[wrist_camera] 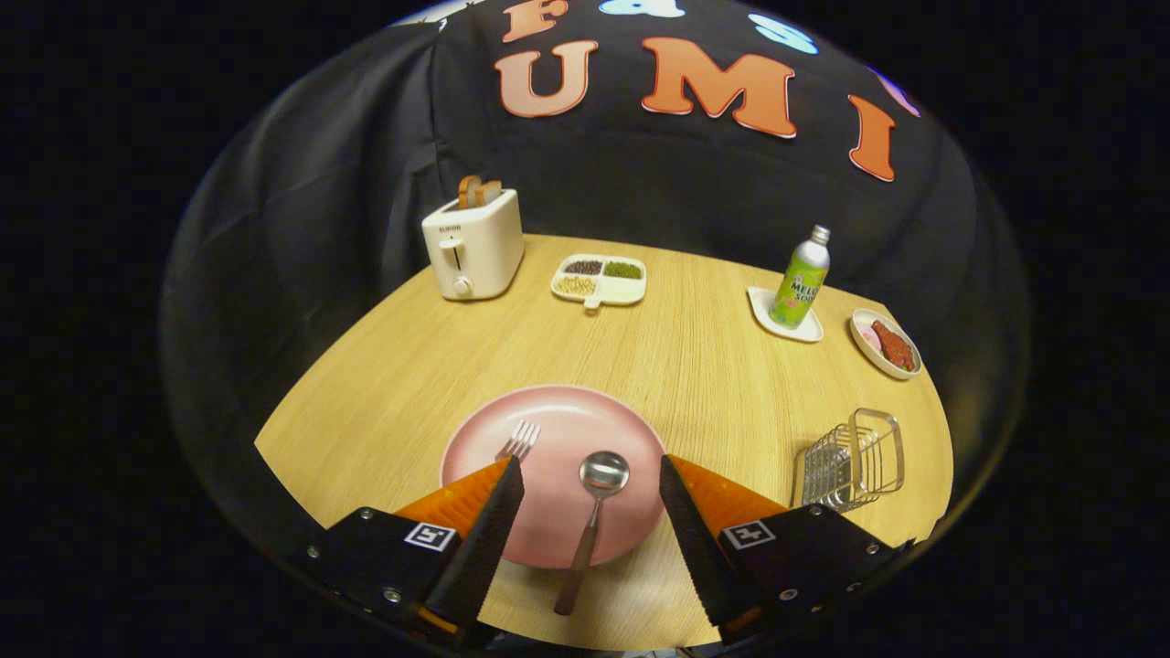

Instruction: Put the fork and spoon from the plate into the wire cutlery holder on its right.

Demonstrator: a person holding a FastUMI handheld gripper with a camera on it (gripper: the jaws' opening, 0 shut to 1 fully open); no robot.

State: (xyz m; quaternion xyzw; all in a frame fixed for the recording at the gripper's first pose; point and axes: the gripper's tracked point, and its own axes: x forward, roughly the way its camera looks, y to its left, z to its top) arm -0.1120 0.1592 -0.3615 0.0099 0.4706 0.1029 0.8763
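Note:
A pink plate [558, 416] lies on the wooden table just ahead of my fingers. A metal spoon [594, 498] rests on it, bowl on the plate and handle running back over the near rim, between my two fingers. The tines of a fork [519, 440] show on the plate's left side; its handle is hidden behind my left finger. My gripper [591, 464] hovers above the plate's near half, open wide, with nothing pressed between the fingers. The wire cutlery holder [852, 459] stands to the right of the plate, beyond my right finger.
A white toaster [473, 245] with bread stands at the back left. A divided tray [600, 279] of food sits behind the plate. A green bottle [801, 279] on a white coaster and a small dish [885, 345] of food are at the back right.

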